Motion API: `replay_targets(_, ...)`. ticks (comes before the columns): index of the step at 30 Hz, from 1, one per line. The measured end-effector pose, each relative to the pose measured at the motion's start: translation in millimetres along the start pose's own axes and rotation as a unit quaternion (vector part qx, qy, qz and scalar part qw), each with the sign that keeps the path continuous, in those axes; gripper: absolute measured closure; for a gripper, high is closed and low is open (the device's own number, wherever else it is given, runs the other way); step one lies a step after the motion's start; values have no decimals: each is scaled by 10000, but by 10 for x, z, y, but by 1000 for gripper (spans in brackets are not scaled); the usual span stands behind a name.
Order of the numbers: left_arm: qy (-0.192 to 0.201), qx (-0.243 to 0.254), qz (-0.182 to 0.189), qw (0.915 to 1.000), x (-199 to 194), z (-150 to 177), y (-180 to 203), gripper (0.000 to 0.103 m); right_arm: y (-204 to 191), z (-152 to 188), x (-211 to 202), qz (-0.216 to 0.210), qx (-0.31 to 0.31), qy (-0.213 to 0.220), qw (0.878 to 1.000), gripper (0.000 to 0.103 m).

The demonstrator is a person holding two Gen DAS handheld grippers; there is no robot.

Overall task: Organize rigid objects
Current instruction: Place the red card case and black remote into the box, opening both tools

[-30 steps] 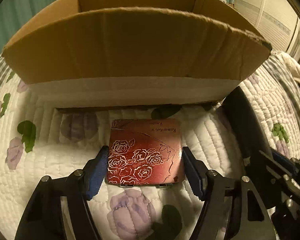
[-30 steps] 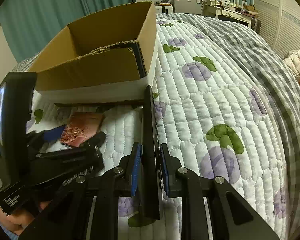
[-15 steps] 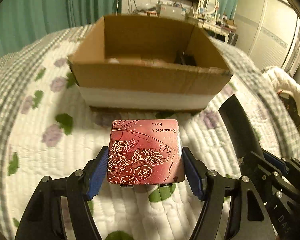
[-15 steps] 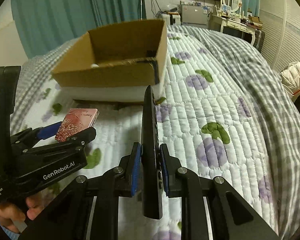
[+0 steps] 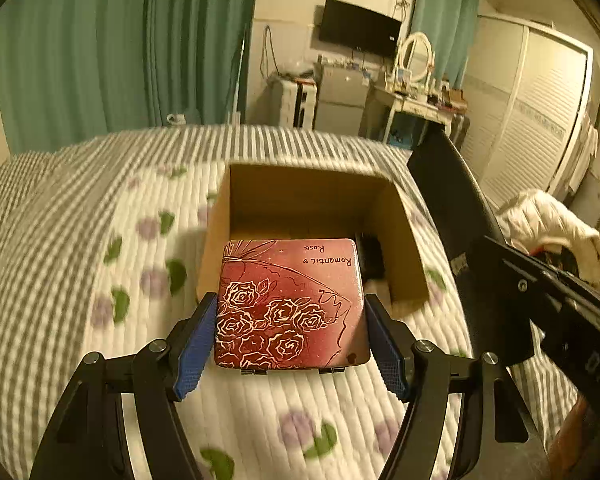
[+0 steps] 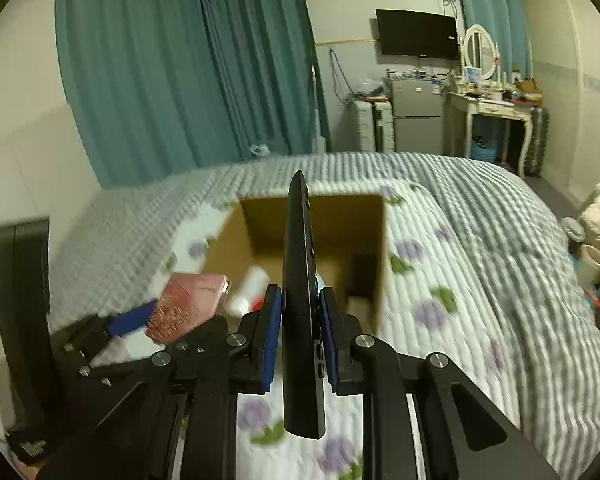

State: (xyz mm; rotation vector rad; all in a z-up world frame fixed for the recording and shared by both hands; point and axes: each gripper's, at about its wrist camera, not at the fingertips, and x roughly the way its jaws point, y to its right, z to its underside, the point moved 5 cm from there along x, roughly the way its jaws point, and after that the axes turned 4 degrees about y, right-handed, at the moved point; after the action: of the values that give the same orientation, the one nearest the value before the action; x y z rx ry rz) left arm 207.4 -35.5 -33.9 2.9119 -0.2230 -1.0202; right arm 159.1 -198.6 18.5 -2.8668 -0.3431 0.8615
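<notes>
My left gripper [image 5: 290, 320] is shut on a red tin [image 5: 290, 304] with white rose drawings, held flat above the near edge of an open cardboard box [image 5: 260, 200]. The tin also shows in the right wrist view [image 6: 188, 304]. My right gripper [image 6: 300, 328] is shut on a black remote control [image 6: 300, 300], held on edge and pointing at the box [image 6: 348, 216]. The remote also shows at the right of the left wrist view [image 5: 452, 208]. Inside the box lie a white bottle [image 6: 248, 290] and a dark object [image 6: 362, 270].
The box stands on a bed with a white quilt [image 5: 100, 280] printed with purple flowers and a grey checked blanket [image 6: 500, 208]. Teal curtains, a TV, a small fridge and a dressing table stand behind. A white jacket [image 5: 548, 224] lies at the right.
Both grippers have risen high off the quilt with their objects and now look down into the box. The tin has left the quilt and now hangs over the box's near edge.
</notes>
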Motion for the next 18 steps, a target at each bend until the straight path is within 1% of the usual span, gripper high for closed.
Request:
replay_targets(1,20,45,-20,10000,38,-56,-8,31,3,-100,62,32,-69,33,10000,85)
replay_targets(4,119,212,-93,9997,251,-268,-33,31,63,-301,302,-91,-11,13,10000,85)
replay_targets(7,48,304,-232,9993,538,-405,-91,31,107,-410,538,-29,-59,-57,10000,85)
replay_targets(11,-13,376,-257,9990,843,-455,-125,31,159,-393,827,43,-152,-220,9996,85)
replay_targets(14,-92,428,-159,9989,1024,-375,-96,31,179,-293,1012,112,-185,-373,9991,85)
replay_targets(18,-158,599,-280,9977,1207,-261,-57,31,179,-163,1202,120,-250,-534,9982,85)
